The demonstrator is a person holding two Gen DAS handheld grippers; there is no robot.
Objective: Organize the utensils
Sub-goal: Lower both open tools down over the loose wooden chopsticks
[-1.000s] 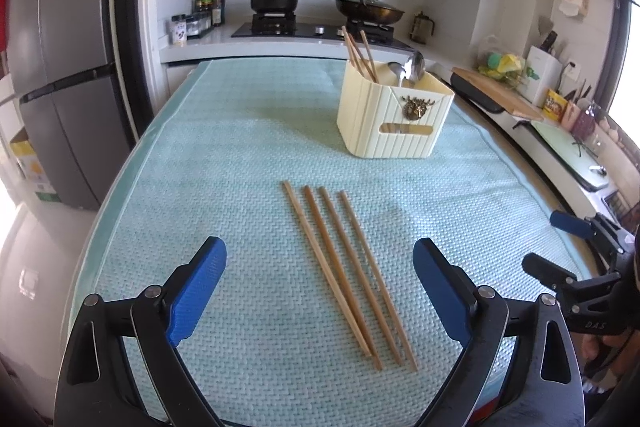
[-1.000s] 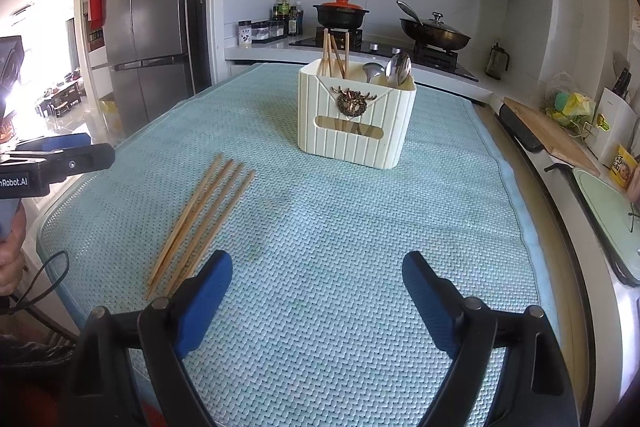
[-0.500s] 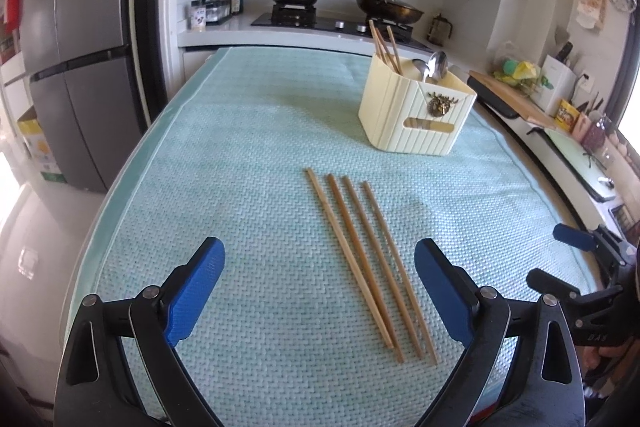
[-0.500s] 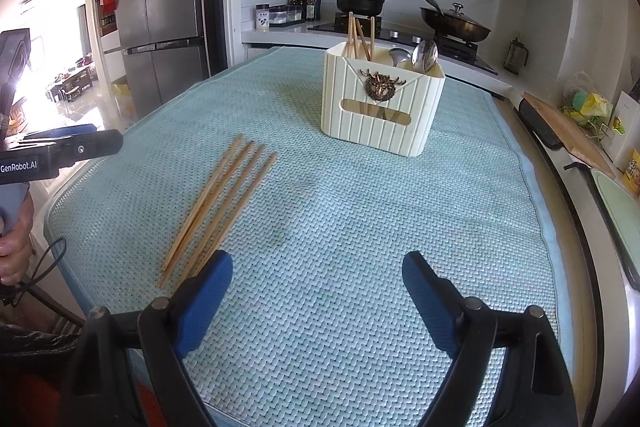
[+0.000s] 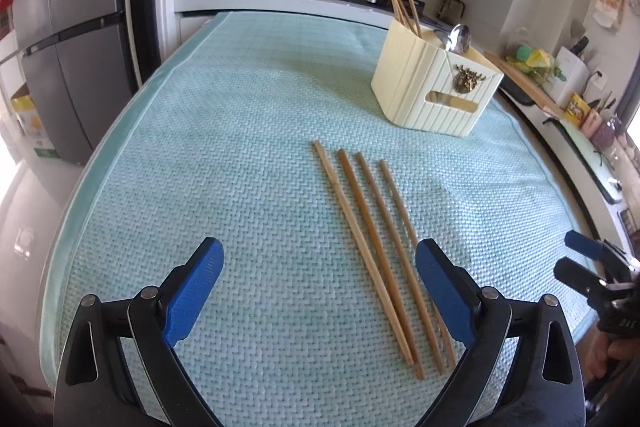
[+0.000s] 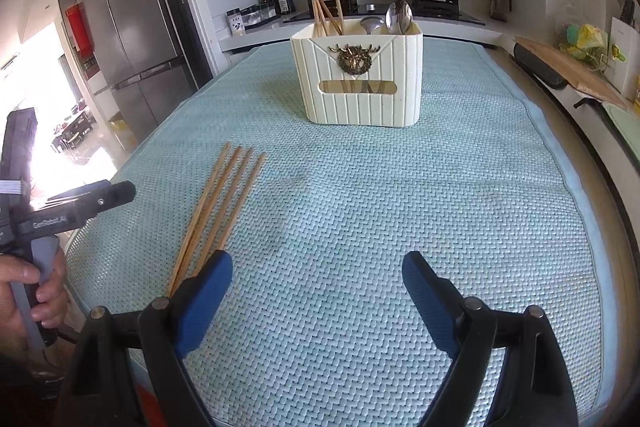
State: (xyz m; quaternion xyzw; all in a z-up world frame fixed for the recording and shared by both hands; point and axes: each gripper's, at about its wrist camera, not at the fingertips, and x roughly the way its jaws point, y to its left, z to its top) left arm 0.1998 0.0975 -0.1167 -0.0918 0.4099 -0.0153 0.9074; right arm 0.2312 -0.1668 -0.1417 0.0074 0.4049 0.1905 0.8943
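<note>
Currently: four chopsticks (image 5: 372,247) lie parallel near the mat's (image 5: 224,147) front edge, short of the holder (image 5: 432,95); my left gripper (image 5: 320,291) and right gripper (image 6: 316,295) gape empty, ready.

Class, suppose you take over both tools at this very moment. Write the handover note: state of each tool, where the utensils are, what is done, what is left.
Left tool: open, empty, low over the mat.
Right tool: open, empty.
Four loose chopsticks lie side by side on the teal mat, in front of the left tool.
Cream holder stands beyond them, already holding chopsticks and spoons.
Left: pick up the four chopsticks and stand them in the holder.
</note>
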